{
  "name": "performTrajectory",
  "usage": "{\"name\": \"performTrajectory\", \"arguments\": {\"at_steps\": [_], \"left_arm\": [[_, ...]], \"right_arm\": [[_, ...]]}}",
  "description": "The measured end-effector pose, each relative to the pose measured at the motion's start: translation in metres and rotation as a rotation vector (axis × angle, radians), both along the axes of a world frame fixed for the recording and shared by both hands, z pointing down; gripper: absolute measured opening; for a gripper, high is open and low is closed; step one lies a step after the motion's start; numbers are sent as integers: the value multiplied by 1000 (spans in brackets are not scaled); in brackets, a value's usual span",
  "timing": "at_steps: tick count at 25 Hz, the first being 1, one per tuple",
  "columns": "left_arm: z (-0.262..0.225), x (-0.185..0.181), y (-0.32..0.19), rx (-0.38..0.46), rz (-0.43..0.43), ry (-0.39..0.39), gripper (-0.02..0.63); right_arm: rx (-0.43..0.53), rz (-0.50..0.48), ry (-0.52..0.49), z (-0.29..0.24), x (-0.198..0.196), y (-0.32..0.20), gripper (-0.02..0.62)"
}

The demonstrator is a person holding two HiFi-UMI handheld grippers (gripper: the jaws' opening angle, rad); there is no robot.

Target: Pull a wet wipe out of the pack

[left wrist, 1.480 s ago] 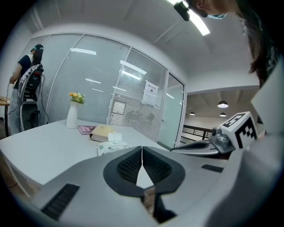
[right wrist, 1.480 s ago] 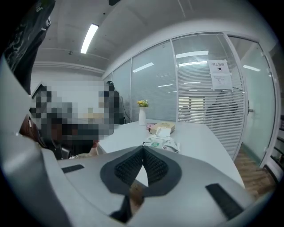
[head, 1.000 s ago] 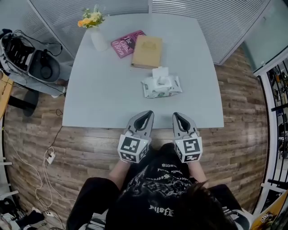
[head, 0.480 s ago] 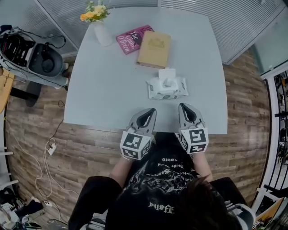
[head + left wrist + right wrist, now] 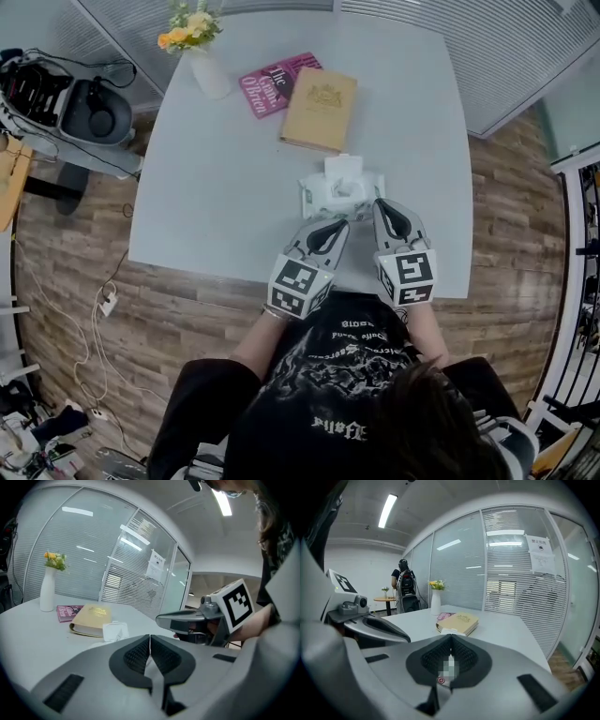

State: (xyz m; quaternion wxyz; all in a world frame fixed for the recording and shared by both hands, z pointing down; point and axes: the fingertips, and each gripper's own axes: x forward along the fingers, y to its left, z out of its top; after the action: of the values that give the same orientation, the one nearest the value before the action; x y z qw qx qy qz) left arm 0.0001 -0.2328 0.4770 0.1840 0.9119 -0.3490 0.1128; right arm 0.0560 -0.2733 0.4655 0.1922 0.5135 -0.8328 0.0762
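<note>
Both tongs are pinched fully shut with nothing in them. The left tongs (image 5: 339,225) and right tongs (image 5: 382,204) sit side by side mid-frame, tips right up at the near edge of the wet wipe pack (image 5: 328,195), though I can't tell if they actually touch it. The pack lies on the desk (image 5: 216,187), just below the tan book (image 5: 319,110).

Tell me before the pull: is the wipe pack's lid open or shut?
Open. The white flip lid of the soft white wet wipe pack stands raised at its far edge, upright in the left gripper view too.
</note>
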Motion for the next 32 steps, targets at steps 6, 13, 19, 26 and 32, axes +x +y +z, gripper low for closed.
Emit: {"name": "performTrajectory", "arguments": {"at_steps": [6, 13, 19, 26, 32], "left_arm": [[23, 30, -41, -33, -36, -67, 8], [46, 19, -77, -74, -122, -145, 8], [64, -8, -89, -157, -236, -191, 8], [81, -30, -96, -215, -286, -208, 8], [88, -30, -94, -238, -267, -224, 8]], "right_arm": [[-25, -29, -17, 4, 12, -18, -2], [-67, -79, -26, 17, 10, -33, -2], [-114, -177, 17, 29, -8, -41, -2], [-206, -325, 108, 46, -30, -44, 21], [-266, -517, 295, 61, -47, -42, 54]]}}
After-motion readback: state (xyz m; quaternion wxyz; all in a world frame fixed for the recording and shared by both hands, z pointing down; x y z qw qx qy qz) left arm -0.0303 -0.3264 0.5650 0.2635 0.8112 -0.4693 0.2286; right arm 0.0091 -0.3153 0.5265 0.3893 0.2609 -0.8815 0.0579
